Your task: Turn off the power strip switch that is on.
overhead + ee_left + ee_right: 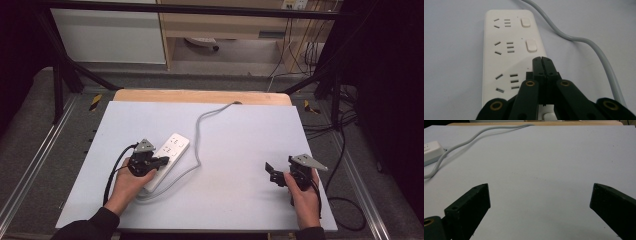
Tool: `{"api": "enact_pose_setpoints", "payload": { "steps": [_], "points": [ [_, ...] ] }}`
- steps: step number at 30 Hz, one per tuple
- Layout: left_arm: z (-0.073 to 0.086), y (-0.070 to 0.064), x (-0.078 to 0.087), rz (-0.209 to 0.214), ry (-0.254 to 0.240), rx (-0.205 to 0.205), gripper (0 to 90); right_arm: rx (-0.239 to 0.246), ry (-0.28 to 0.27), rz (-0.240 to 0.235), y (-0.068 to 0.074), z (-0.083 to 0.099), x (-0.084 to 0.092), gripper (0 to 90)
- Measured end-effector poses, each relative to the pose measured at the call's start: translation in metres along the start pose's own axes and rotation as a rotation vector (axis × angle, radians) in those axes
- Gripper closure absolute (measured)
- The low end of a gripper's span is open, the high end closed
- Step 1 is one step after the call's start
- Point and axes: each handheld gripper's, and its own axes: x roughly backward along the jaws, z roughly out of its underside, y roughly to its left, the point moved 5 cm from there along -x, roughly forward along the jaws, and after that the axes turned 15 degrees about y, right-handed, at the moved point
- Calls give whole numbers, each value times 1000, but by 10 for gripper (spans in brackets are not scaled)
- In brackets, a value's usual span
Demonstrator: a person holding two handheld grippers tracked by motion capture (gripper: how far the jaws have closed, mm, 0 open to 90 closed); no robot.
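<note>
Smooth white plastic power strip (509, 52) on a matt pale-grey table (235, 165), wooden far edge.

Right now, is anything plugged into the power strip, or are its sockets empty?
Empty, as far as shows: the three sockets on the power strip have bare slots with no plug. The shut left gripper hides part of its near end.
</note>
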Motion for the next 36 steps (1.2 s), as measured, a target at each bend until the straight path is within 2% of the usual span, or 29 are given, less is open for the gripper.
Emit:
{"api": "enact_pose_setpoints", "payload": {
  "steps": [4,17,21,25,30,36],
  "points": [
    [0,1,0,10,4,8,900,-2,2,-1,0,0,0,34],
    [2,-2,0,-3,7,-1,900,1,3,-1,0,0,0,34],
    [2,0,0,19,4,13,900,-2,5,0,0,0,1,34],
    [1,-1,0,8,5,10,900,0,4,-1,0,0,0,34],
    [1,0,0,18,8,24,900,2,4,-1,1,0,0,34],
    [1,-1,0,11,14,20,900,5,5,-1,1,0,0,34]
  ]
}}
